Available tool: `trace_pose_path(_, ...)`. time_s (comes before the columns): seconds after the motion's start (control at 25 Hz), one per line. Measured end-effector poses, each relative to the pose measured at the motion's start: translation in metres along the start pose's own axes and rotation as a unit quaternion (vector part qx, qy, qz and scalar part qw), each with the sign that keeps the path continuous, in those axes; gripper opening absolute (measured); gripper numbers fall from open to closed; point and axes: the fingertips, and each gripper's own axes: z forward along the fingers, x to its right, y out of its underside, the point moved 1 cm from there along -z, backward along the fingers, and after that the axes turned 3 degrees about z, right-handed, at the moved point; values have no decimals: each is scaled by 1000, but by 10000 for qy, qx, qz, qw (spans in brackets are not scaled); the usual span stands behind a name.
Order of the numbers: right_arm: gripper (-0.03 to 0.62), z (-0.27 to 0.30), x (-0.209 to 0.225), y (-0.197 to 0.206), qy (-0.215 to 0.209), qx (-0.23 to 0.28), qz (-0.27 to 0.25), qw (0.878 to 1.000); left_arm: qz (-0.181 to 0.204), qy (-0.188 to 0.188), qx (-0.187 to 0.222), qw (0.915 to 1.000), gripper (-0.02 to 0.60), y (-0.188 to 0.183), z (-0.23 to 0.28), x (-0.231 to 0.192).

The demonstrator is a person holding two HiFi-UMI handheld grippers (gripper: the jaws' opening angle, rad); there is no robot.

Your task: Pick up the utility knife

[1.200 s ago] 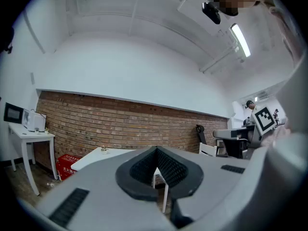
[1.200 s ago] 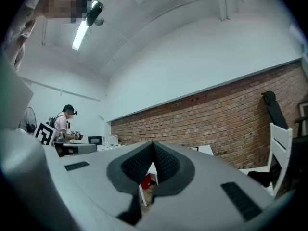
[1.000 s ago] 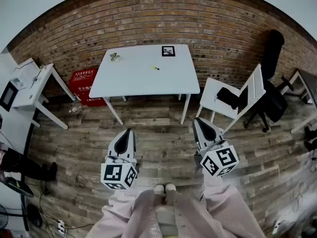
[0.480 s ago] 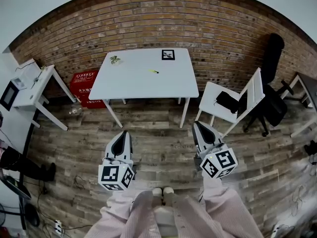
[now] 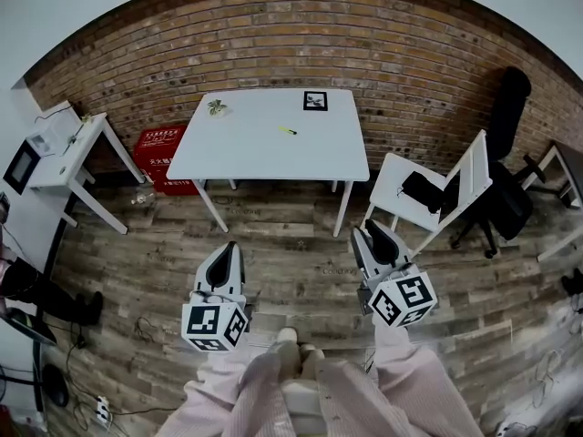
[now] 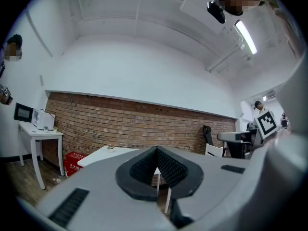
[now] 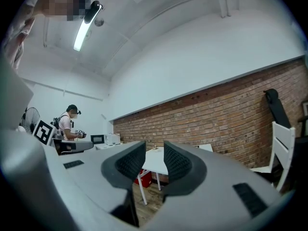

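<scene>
1. A white rectangular desk (image 5: 264,148) stands against a red brick wall (image 5: 273,35) on a worn plank floor (image 5: 301,253).
2. The slim yellow knife (image 5: 288,129) lies near the desk's middle. Its long axis runs roughly left to right, slightly slanted. It is too small to tell its ends apart.
3. The left gripper's (image 5: 230,247) jaws are pressed together. The right gripper's (image 5: 371,230) jaws have just been opening and stand spread, with nothing between them.

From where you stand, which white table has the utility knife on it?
The larger white table straight ahead against the brick wall: the small yellow utility knife lies on its top. The narrow side table at the left holds none.
</scene>
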Motion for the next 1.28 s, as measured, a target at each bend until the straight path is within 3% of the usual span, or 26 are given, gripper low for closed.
trace_pose_path(0.24,144,8,5,3,-7,-27,75,10000,4,-48,-31,10000,-8,2,5,-2)
trace_pose_path(0.48,150,25,17,10,49,-100,95,9999,-45,-37,-68,10000,-8,8,26,-10)
trace_pose_path(1.28,153,171,70,29,28,-418,270,9988,-158,14,-255,9995,-8,18,168,-84)
